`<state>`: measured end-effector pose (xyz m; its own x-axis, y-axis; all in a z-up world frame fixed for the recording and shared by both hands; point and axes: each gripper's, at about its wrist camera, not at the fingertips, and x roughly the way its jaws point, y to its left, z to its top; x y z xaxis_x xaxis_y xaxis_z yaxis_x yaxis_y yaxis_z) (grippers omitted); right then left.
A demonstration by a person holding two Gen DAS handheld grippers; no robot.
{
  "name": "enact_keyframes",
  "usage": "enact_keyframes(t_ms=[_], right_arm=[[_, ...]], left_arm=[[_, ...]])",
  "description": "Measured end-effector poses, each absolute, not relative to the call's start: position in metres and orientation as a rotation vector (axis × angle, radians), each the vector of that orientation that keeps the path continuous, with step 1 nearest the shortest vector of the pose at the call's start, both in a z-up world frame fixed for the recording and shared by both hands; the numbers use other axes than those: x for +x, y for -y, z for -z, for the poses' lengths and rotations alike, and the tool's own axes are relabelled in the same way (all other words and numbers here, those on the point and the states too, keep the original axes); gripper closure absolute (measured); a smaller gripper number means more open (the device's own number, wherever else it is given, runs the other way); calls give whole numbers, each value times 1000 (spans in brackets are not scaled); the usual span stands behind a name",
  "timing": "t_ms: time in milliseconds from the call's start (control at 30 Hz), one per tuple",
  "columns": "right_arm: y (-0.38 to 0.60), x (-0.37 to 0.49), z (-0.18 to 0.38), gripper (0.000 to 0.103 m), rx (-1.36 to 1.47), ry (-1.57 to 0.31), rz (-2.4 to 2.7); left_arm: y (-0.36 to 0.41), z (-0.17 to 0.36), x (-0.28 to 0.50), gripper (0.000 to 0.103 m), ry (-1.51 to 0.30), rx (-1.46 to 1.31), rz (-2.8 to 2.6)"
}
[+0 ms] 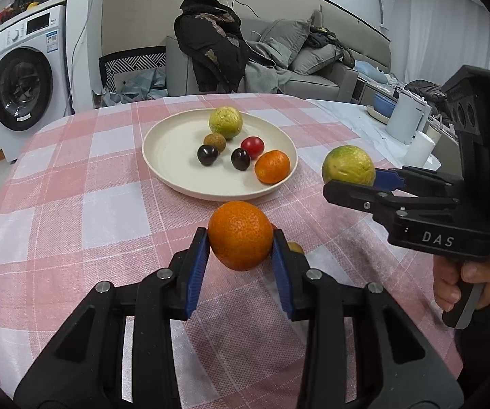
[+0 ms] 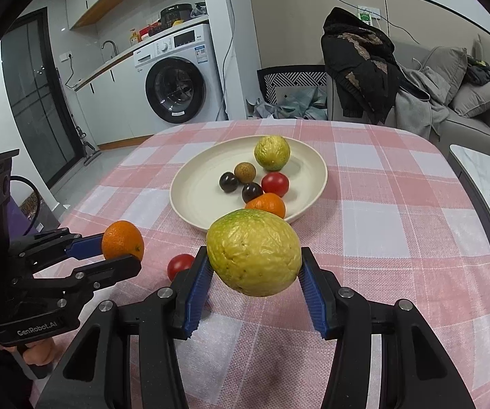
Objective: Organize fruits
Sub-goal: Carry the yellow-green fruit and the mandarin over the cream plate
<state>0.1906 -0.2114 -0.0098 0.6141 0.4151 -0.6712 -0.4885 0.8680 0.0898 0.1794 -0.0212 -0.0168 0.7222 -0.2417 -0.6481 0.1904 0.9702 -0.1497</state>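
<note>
My left gripper [image 1: 240,243] is shut on an orange mandarin [image 1: 240,235], lifted above the checked cloth in front of the cream plate [image 1: 163,160]. My right gripper [image 2: 254,269] is shut on a yellow-green wrinkled fruit [image 2: 254,257], held up right of the plate [image 2: 190,201]. The same fruit [image 1: 348,165] shows in the left wrist view, and the mandarin [image 2: 122,239] shows at the left of the right wrist view. On the plate lie another yellow-green fruit [image 1: 225,123], a second mandarin [image 1: 272,167], a red tomato [image 1: 252,146], two dark fruits and a brown one.
A loose red tomato [image 2: 180,266] lies on the cloth between the two grippers, and a small brown fruit [image 1: 295,248] peeks out behind my left finger. A marble side table with a white kettle [image 1: 408,116] stands to the right. A washing machine [image 1: 23,85] and a sofa are beyond the table.
</note>
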Motion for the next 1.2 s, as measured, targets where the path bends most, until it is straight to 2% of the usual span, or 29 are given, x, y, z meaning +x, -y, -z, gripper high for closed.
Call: enact_keyframes(t_ms=[400, 1200], right_arm=[[185, 199, 0, 52, -153, -745, -567], [148, 240, 15, 51, -170, -778, -629]], left_arm=[[12, 7, 199, 70, -716, -85, 222], [-18, 28, 274, 70, -763, -112, 137]])
